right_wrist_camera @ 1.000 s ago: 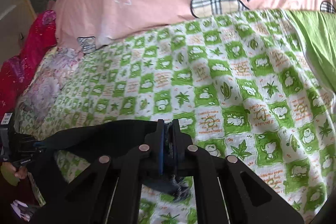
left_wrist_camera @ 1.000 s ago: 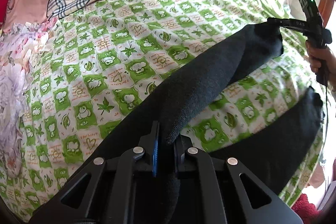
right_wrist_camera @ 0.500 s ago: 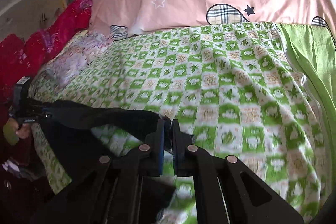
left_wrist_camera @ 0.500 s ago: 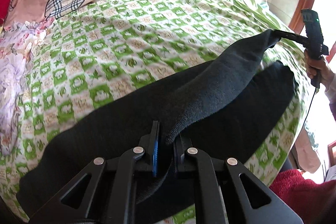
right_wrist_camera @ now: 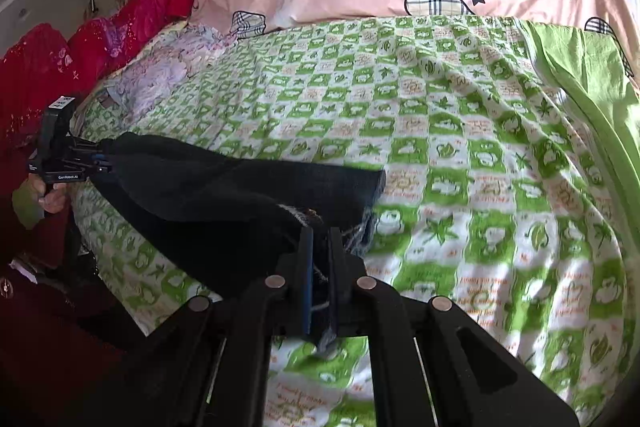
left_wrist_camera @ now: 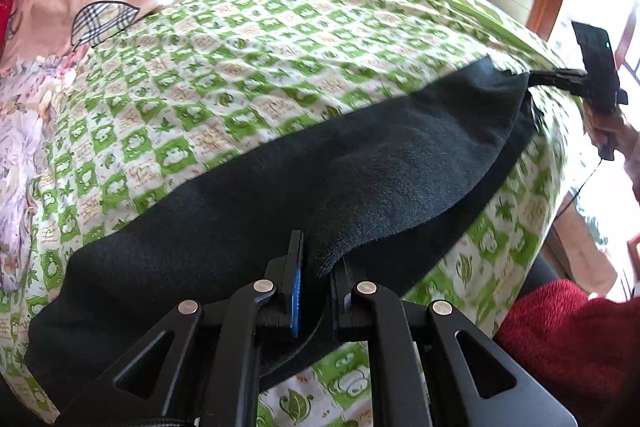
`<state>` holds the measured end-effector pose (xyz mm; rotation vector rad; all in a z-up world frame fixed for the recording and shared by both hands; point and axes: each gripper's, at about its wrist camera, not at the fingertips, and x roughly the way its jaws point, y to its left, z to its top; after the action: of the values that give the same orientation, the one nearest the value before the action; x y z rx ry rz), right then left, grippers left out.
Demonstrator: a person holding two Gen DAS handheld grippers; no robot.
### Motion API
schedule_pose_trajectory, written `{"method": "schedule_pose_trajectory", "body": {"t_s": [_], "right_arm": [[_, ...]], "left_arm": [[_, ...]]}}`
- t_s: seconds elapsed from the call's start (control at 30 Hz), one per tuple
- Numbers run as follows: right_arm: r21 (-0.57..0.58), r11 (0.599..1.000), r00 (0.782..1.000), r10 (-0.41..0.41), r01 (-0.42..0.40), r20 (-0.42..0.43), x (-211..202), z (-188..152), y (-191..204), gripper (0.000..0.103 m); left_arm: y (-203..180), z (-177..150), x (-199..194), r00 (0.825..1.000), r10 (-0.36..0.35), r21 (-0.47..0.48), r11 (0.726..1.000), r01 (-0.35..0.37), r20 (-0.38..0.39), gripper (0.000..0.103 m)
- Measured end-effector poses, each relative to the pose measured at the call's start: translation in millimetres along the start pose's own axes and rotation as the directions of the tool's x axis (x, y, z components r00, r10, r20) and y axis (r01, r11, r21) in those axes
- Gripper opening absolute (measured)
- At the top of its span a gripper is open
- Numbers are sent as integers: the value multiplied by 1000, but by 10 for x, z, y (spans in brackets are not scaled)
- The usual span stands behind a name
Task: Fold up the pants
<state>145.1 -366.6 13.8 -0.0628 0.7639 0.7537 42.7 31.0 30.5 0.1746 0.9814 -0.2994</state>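
Your left gripper (left_wrist_camera: 316, 267) pinches pants (left_wrist_camera: 360, 163) at 6 o'clock, right gripper (right_wrist_camera: 320, 251) pinches other end. Both clamped tight so top leg hangs stretched over lower leg on bed (right_wrist_camera: 480, 147). You likely hold both ends for edges to match.

Left gripper (left_wrist_camera: 318, 265): black, two flat fingers, blue pad on one inner face, angular link arms with triangular cut-outs, four round silver rivets. Right gripper (right_wrist_camera: 320, 249): same black build, blue pad, four silver rivets. Far left in right wrist view: black gripper body, white lettering, small white label on top. Thin black cable below hand (left_wrist_camera: 610, 133). Dark red fuzzy sleeve (left_wrist_camera: 560, 339).
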Motion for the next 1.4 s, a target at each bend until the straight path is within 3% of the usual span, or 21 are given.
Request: {"method": "schedule_pose_trajectory", "body": {"t_s": [0.23,0.4,0.53,0.67,0.73,0.8,0.93,1.13,1.27,1.4], "right_arm": [[-49,997,997,-56,53,-62,-13,-209,129,7],[-16,996,993,-89,88,-75,12,-317,44,7],[-2,995,991,-101,101,-92,26,-299,70,9],[25,990,988,-140,142,-72,-89,-270,93,36],[49,989,989,-141,143,-32,-208,-239,103,37],[64,989,991,-134,133,10,-306,-199,159,38],[61,995,995,-80,76,57,-281,-107,368,38],[-15,997,996,72,-71,54,129,73,930,38],[-74,980,982,187,-184,30,446,163,1356,38],[-129,948,956,293,-291,-5,746,233,1815,40]], "left_arm": [[-15,-106,82,1000,-8,5,1000,8,-19,9],[-72,-136,167,1000,-9,15,1000,10,-26,9],[-55,-169,188,999,-9,-1,1000,9,-32,17],[-4,-242,81,1000,-13,-49,999,12,-17,27],[9,-292,11,1000,-10,-75,997,9,-8,36],[26,-368,-76,1000,-14,-109,994,14,5,37],[58,-516,-220,1000,-16,-178,984,20,24,39],[204,-724,-449,999,-6,-306,952,23,54,44],[386,-915,-570,998,12,-410,912,16,65,44],[607,-1137,-668,997,47,-525,851,-8,62,47]]}}
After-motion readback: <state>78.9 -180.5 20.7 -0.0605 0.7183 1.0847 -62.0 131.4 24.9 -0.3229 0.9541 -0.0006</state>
